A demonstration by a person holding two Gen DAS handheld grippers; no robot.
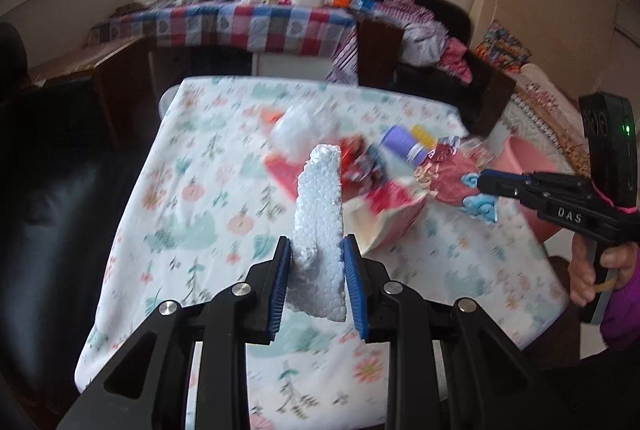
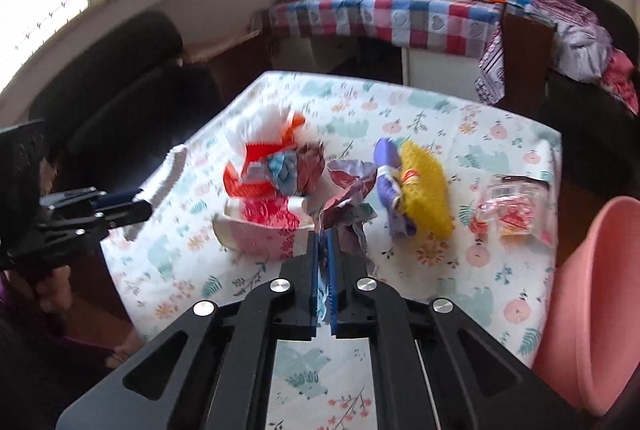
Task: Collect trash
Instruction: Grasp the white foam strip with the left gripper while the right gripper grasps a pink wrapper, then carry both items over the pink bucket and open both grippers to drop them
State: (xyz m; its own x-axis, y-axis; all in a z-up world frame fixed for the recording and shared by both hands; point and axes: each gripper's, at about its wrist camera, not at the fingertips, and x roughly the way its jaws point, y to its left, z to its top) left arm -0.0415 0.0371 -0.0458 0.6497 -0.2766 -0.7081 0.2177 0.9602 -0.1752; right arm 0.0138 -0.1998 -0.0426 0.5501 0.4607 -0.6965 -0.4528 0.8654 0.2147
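The bench (image 2: pixel 500 133), under a white cloth printed with flowers and pale teal shapes, carries the trash in one loose heap near its middle, so both tools can reach it from the near edge. A pink tub (image 2: pixel 592 294) stands just off the bench's right side, low and open-mouthed; I judge it is the place meant for the collected pieces, though nothing shows in it from here.

In the heap the largest piece is a torn paper carton (image 2: pixel 260 234), white inside and red-printed outside, lying on its side with red and blue wrappers (image 2: pixel 272 169) spilling over it. Beside it lies a yellow fuzzy thing against a purple packet (image 2: pixel 386 169), and well apart to the right a clear bag with red print (image 2: pixel 510 207).

The left tool (image 1: pixel 315 270) is partly closed on a block of white styrofoam (image 1: pixel 320 213), its blue pads pressing the block's lower sides, so the block stands upright above the cloth, clear of the heap. It is rough, beaded and light-looking, broken at the edges.

The right tool (image 2: pixel 324 250) is closed down tight on a crumpled wrapper (image 2: pixel 352 205), reddish-purple foil with a pale blue strip pinched between the pads. Gripped at its near end, the thin wrapper hangs forward, its far part at the heap.
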